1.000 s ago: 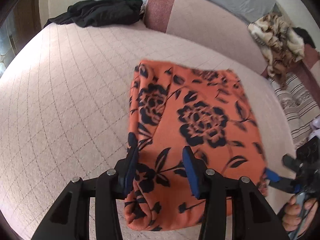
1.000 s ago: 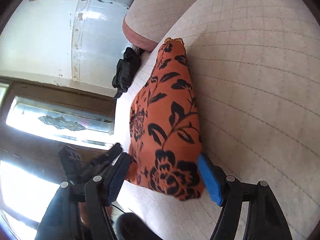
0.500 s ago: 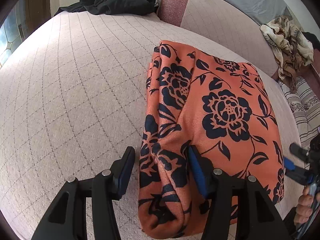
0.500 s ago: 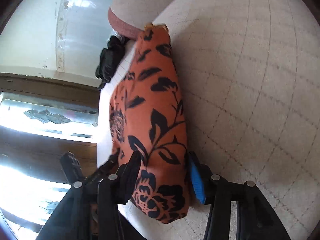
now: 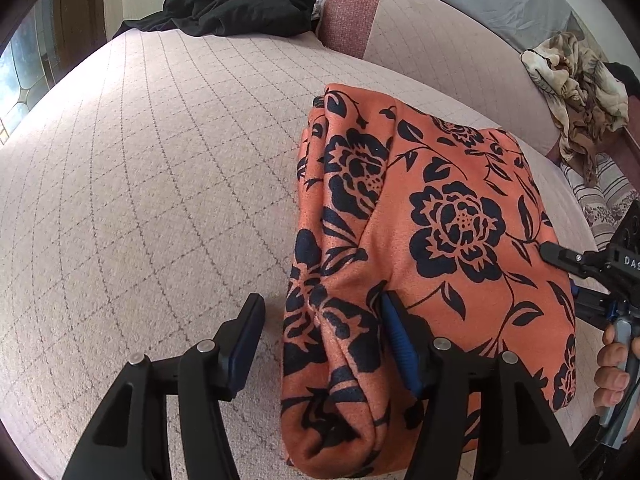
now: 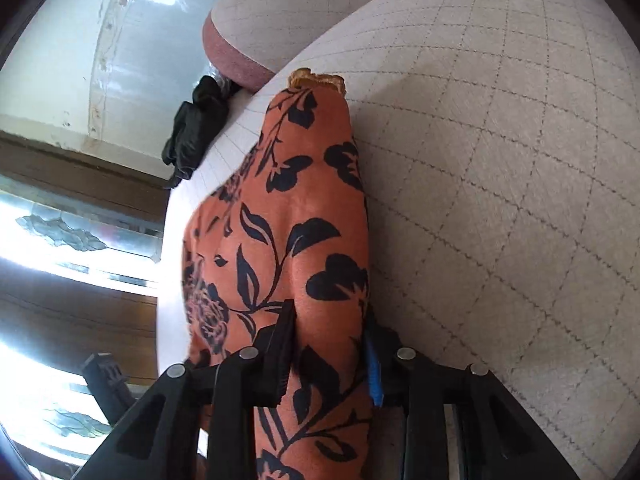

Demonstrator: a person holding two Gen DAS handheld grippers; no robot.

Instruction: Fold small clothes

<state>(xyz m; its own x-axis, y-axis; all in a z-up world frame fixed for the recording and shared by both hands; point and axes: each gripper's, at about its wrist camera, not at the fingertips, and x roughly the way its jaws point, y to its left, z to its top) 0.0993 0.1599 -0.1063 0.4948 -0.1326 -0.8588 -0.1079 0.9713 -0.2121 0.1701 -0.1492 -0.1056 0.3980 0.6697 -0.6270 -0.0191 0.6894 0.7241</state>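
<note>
An orange garment with black flowers point(image 5: 452, 240) lies folded on the pale quilted bedspread point(image 5: 152, 184). My left gripper point(image 5: 320, 336) is open; its jaws straddle the garment's near left fold, the right finger pressing on the cloth and the left finger on the bedspread. My right gripper point(image 6: 328, 356) is shut on the garment's right edge point(image 6: 312, 240), the cloth pinched between both fingers. The right gripper also shows at the right rim of the left wrist view point(image 5: 592, 276), with the person's hand behind it.
A black garment point(image 5: 236, 10) lies at the far edge of the bed; it also shows in the right wrist view point(image 6: 192, 136). A pink bolster point(image 5: 420, 28) runs along the back. A crumpled beige patterned cloth point(image 5: 576, 80) sits at far right. A window is at left.
My right gripper has closed onto the garment's edge. My left gripper has opened wider and shifted left, so its left finger now rests on the bedspread. The garment has settled flat.
</note>
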